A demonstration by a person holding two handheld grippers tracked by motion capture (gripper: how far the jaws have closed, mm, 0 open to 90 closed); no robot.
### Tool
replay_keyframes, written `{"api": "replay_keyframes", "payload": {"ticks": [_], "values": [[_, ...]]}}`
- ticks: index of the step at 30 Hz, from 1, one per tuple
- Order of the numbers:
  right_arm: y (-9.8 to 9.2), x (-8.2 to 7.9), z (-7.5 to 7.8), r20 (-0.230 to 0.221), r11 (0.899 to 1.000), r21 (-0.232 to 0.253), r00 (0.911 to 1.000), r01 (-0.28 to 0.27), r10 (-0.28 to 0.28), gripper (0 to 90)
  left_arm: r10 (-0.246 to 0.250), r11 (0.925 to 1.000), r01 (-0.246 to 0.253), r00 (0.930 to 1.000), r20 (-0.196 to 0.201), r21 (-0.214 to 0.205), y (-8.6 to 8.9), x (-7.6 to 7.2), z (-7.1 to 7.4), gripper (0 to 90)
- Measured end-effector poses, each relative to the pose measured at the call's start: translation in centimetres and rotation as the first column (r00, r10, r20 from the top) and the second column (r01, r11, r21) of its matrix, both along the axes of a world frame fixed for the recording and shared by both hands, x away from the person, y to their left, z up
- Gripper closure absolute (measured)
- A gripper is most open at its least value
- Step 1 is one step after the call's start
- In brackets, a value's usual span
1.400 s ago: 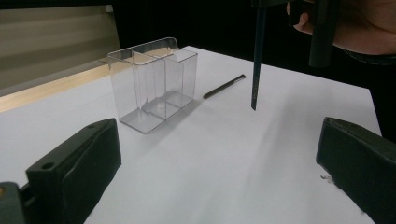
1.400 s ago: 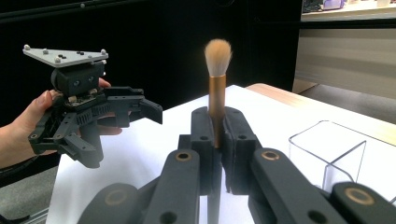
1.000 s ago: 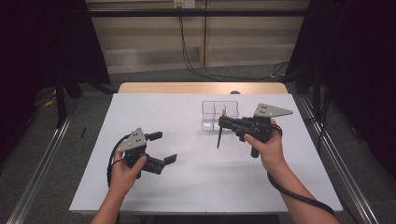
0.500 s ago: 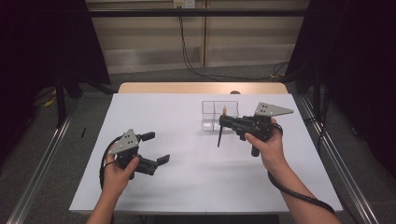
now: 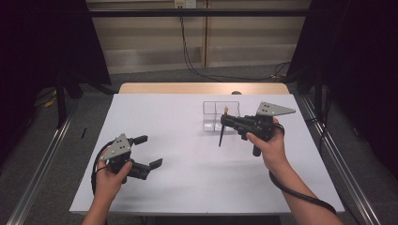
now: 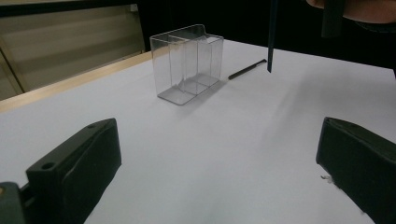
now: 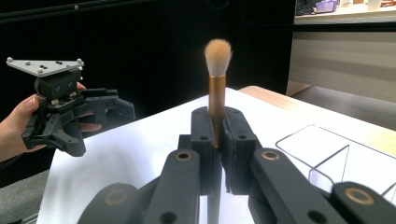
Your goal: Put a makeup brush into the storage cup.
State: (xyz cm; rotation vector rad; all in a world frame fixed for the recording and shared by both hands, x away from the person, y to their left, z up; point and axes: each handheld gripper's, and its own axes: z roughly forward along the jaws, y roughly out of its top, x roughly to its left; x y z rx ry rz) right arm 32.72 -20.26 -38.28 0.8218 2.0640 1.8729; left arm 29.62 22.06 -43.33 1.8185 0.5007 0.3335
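The right gripper point(image 7: 215, 140) has its jaws clamped on the copper ferrule of a light, stiff, soft-bristled makeup brush point(image 7: 217, 70), a sound hold

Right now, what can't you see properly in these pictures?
- Brush: in the right gripper view the right gripper clamps it, so its lower handle is hidden behind the jaws.
- Clear box: the right gripper view's edge cuts it off.
- Left gripper: in its own view the picture edges cut off both wide-apart jaws.
- High view: the brush is too small to show its bristles.
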Motion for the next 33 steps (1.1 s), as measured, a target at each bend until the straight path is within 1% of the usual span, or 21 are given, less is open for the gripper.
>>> {"api": "replay_keyframes", "payload": {"ticks": [2,11,18,24,25,26,29,33], "values": [[0.0,0.1,0.0,0.001,1.0,0.006,1.0,0.003,-0.003,84.4,0.004,1.0,-0.004,1.0,0.0,-0.003,0.2,-0.1,0.0,0.0],[-0.4,0.6,0.1,0.0,1.0,0.005,0.9998,0.019,-0.019,84.4,0.012,0.9998,-0.012,0.9999,-0.004,-0.017,0.8,-0.5,-0.4,0.0],[-0.5,1.1,0.4,0.006,1.0,-0.002,0.9995,0.03,-0.03,84.4,0.016,0.9998,-0.016,0.9999,-0.002,-0.014,1.3,-0.8,-0.6,0.0],[-0.4,1.8,0.8,0.01,0.999,-0.02,0.9992,0.039,-0.039,84.4,0.028,0.9993,-0.028,0.9996,-0.005,-0.026,1.7,-1.1,-0.7,0.0],[-0.4,2.0,0.8,0.009,0.999,-0.022,0.9991,0.041,-0.041,84.4,0.025,0.9994,-0.025,0.9996,-0.01,-0.024,1.6,-1.1,-0.8,0.0],[-0.4,2.1,0.8,0.007,0.999,-0.023,0.9991,0.043,-0.043,84.4,0.024,0.9996,-0.024,0.9997,-0.004,-0.012,1.5,-1.1,-0.8,0.0],[-0.4,2.4,1.0,0.007,0.998,-0.03,0.9988,0.049,-0.049,84.4,0.013,0.9999,-0.013,0.9999,-0.008,-0.01,1.4,-1.2,-0.9,0.0],[-0.5,2.8,1.5,0.017,0.998,-0.033,0.9984,0.055,-0.054,84.4,0.017,0.9998,-0.017,0.9998,-0.001,-0.012,1.4,-1.2,-0.8,0.0]]}}
